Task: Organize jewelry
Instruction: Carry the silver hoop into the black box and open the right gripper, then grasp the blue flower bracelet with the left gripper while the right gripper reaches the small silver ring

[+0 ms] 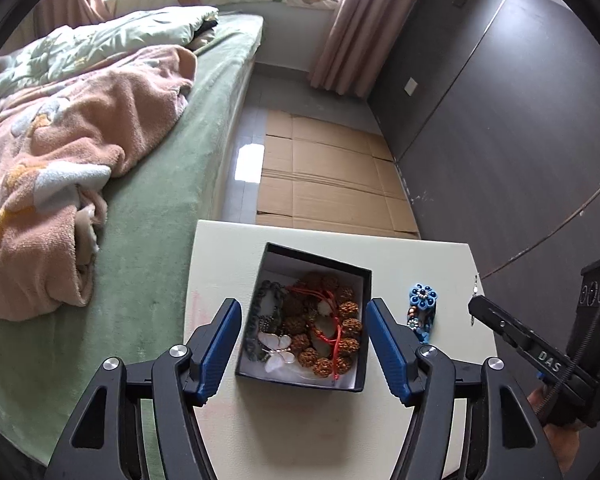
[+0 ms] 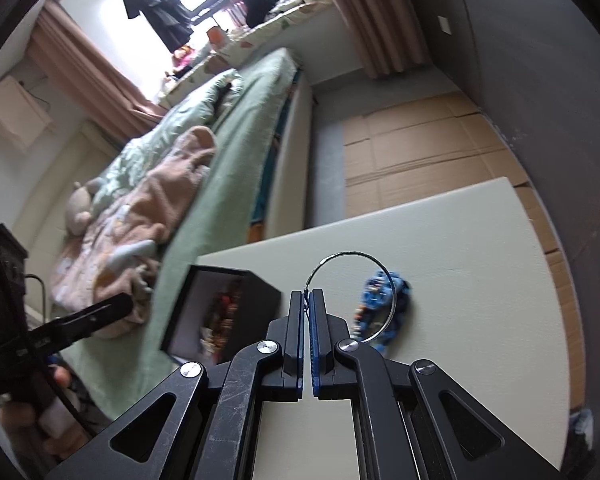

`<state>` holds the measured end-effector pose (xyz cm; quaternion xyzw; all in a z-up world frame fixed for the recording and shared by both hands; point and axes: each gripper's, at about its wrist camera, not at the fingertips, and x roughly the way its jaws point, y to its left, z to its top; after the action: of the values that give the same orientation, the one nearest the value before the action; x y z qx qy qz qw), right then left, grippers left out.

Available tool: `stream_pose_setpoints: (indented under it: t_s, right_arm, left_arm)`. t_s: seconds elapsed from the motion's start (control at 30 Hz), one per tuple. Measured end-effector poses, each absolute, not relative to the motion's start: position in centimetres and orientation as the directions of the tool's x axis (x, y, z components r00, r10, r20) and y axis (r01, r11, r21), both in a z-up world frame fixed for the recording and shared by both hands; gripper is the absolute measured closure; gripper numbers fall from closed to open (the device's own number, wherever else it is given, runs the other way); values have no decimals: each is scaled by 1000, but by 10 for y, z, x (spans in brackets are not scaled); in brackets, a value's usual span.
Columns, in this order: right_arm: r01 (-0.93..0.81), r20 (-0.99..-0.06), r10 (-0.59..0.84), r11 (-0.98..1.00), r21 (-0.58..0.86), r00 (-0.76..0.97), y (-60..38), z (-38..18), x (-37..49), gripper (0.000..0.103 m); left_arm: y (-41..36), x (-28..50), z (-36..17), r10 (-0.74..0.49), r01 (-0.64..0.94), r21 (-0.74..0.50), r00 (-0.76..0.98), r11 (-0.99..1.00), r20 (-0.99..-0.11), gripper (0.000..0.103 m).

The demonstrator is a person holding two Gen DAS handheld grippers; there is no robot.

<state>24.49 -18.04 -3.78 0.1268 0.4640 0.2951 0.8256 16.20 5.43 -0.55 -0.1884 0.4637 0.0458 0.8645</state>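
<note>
Right tool pinching ring; box partly filled.

My right tool (image 2: 309, 295) is pressed together on a thin metal ring (image 2: 354, 286), held above the desk (image 2: 460, 240). My left tool (image 1: 302, 344) is spread around the open box (image 1: 362, 344), which holds beads. The blue bracelet (image 1: 422, 312) remains outside, near the desk's right edge.

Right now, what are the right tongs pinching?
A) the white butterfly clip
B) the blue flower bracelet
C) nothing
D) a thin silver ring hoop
D: the right tongs are shut on the thin silver hoop, while the blue flower bracelet lies on the table.
</note>
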Motion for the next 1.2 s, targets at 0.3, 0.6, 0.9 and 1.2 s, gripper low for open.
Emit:
stream_pose_setpoints:
  t_s: [0.3,0.6,0.9,1.2]
  right_arm:
    - [-445,-590,750,657,609,299,-125,-29,236,99]
    - [-441,-510,839,537,719,189,-81,-41,241,99]
    - [-387,-546,816,573,722,189,-74,-52,244,31]
    - [-319,-609,748,663,677,264,-129,-51,256,31]
  left_arm:
    - [70,155,-11,-86,-282,-283,553,917,-829,37]
    - [90,146,-14,-41,-334,-260,544,906,-838,37]
    - [92,150,-20,-47,-350,-270,531,897,-846,37]
    - [61,160,-21,-85,-290,-275,532,917,-843,37]
